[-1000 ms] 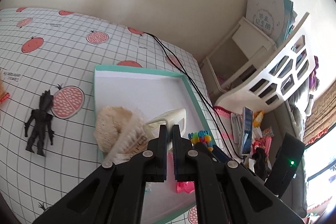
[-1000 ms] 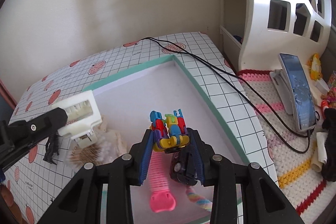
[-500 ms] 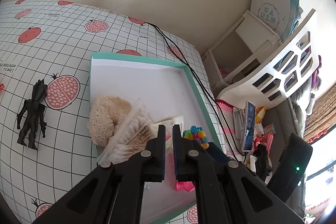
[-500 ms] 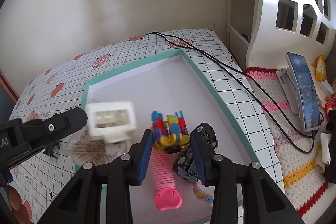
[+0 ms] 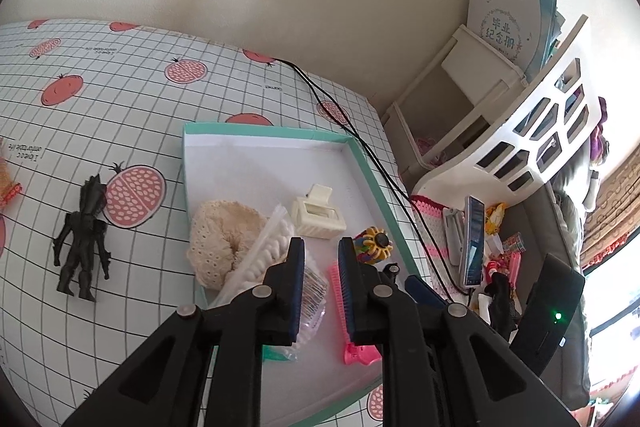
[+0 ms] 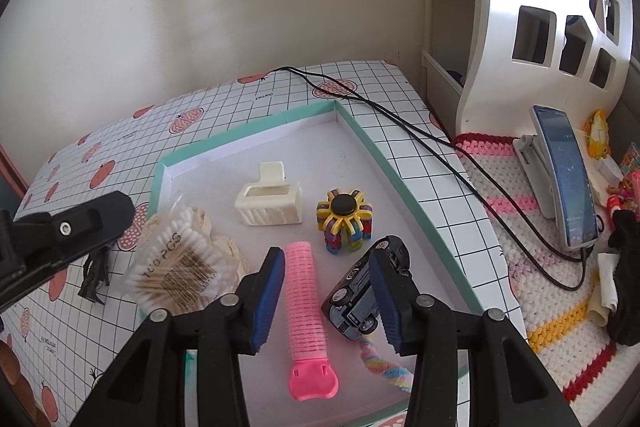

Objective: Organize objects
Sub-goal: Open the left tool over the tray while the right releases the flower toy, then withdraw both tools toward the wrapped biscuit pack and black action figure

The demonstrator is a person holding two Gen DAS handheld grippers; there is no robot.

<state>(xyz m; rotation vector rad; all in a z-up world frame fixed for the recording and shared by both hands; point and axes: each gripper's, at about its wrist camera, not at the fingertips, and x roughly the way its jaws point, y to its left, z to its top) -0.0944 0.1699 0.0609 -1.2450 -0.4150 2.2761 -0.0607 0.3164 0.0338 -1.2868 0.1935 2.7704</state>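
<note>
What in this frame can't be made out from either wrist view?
- Rainbow cord, right wrist view: its upper end is hidden under the toy car.
- Black figure: fully seen in the left wrist view only; the left gripper's finger covers most of it in the right.
- Phone screen text: too small to read.

The clear packet of cotton swabs (image 6: 176,267) at the left edge of the tray reads "100 PCS". The booklet (image 5: 506,23) standing atop the white shelf carries the Chinese characters 毕业纪念册 inside a wreath. Small print on the pomegranate tablecloth (image 5: 28,151) shows upside down and stays too blurred to make out.
</note>
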